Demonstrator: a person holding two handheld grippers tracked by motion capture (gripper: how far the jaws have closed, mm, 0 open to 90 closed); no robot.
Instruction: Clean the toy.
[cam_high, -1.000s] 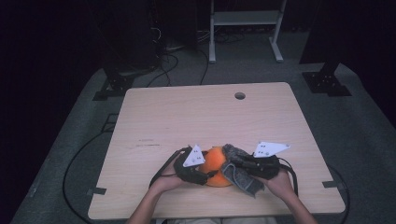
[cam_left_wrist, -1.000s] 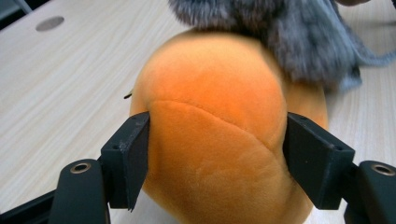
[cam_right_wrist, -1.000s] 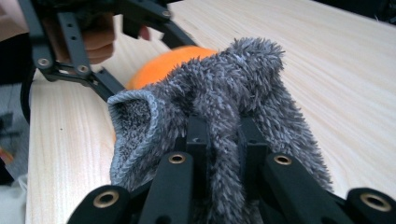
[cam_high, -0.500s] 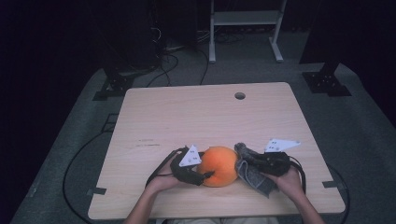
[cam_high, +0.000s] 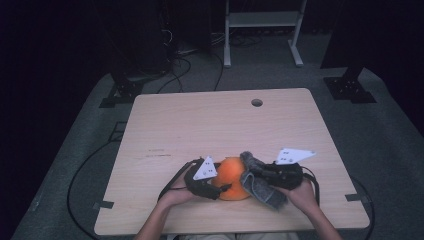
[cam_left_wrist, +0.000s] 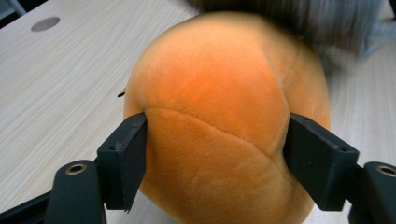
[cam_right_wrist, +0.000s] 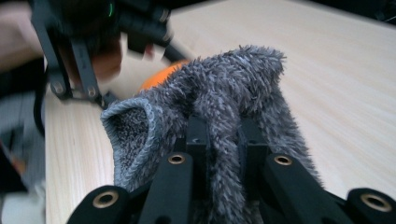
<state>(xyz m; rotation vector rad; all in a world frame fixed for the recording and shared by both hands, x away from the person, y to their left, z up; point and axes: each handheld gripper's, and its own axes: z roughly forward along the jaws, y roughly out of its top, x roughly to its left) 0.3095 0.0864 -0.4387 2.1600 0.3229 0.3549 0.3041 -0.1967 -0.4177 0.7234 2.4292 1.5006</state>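
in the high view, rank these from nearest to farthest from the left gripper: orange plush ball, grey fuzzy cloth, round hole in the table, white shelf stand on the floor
1. orange plush ball: between the left gripper's jaws, at the table's near edge.
2. grey fuzzy cloth: just past the ball, pinched in the right gripper.
3. round hole: near the table's far edge.
4. white shelf stand: on the floor beyond the table.

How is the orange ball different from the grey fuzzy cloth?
The orange ball is round and smooth-plush; the grey fuzzy cloth is floppy, folded and shaggy. The ball sits between the left hand-held gripper's wide-set jaws; the cloth is pinched in the right hand-held gripper's nearly closed jaws. Both look soft.
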